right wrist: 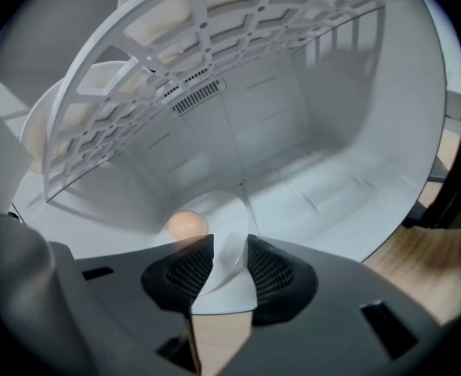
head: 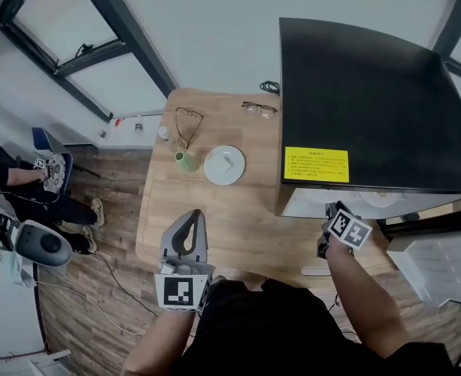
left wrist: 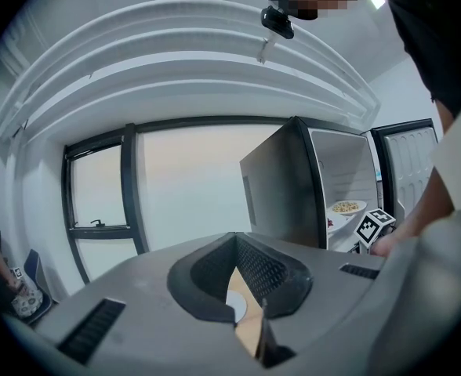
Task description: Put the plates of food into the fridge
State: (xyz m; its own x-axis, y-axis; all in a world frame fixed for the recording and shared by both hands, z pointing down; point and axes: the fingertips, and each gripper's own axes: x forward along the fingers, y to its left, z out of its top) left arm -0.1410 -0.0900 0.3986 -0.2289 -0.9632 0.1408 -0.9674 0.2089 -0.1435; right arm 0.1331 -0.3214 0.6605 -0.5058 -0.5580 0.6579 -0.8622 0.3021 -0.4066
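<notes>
My right gripper [head: 334, 212] reaches into the open black fridge [head: 372, 92]. In the right gripper view its jaws [right wrist: 224, 251] stand open, with the rim of a white plate [right wrist: 215, 210] between them. That plate rests on the fridge's white floor and carries a round tan piece of food [right wrist: 186, 225]. Another plate of food [left wrist: 346, 207] sits on a fridge shelf. A white plate [head: 224, 164] lies on the wooden table [head: 246, 225]. My left gripper [head: 197, 215] hovers over the table's near edge, shut and empty, pointing toward that plate [left wrist: 235, 309].
A green cup [head: 186, 161] stands beside the table plate, with glasses [head: 259, 110] and another pair [head: 188, 122] farther back. A white grid shelf [right wrist: 176, 92] hangs above the plate in the fridge. The fridge door [head: 442, 265] swings open at right. A person [head: 27, 186] sits at left.
</notes>
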